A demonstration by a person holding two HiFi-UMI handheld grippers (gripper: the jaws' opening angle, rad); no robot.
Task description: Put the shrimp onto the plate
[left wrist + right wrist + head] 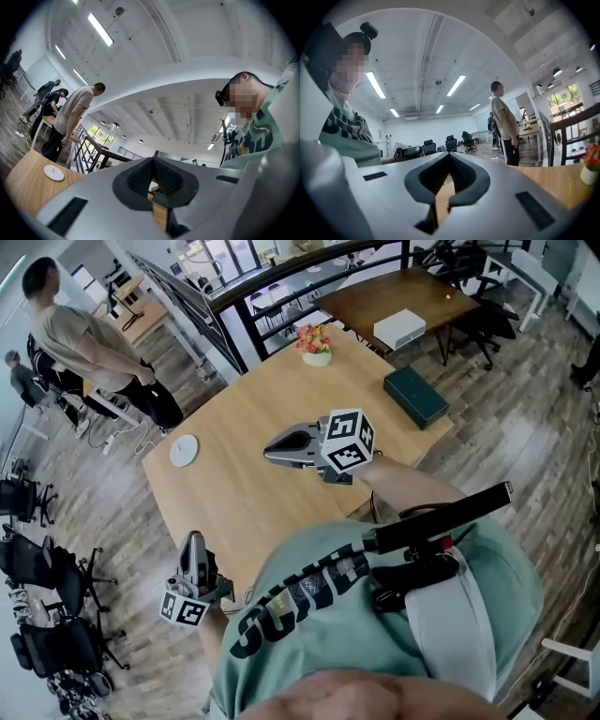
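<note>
A small white plate [184, 450] lies on the wooden table [246, 503] near its left edge; in the left gripper view the plate [54, 173] shows at the lower left. No shrimp shows in any view. My left gripper [193, 539] hangs off the table's near-left corner, shut with nothing between its pads [153, 161]. My right gripper [269, 452] hovers over the middle of the table, right of the plate and pointing toward it. Its jaws stand together and hold nothing [449, 157].
A pot of flowers [315, 343] stands at the table's far edge, a dark green box [414, 395] at the far right. A white box [399, 329] lies on another table behind. A person [94, 343] stands left of the table; office chairs [47, 615] crowd the lower left.
</note>
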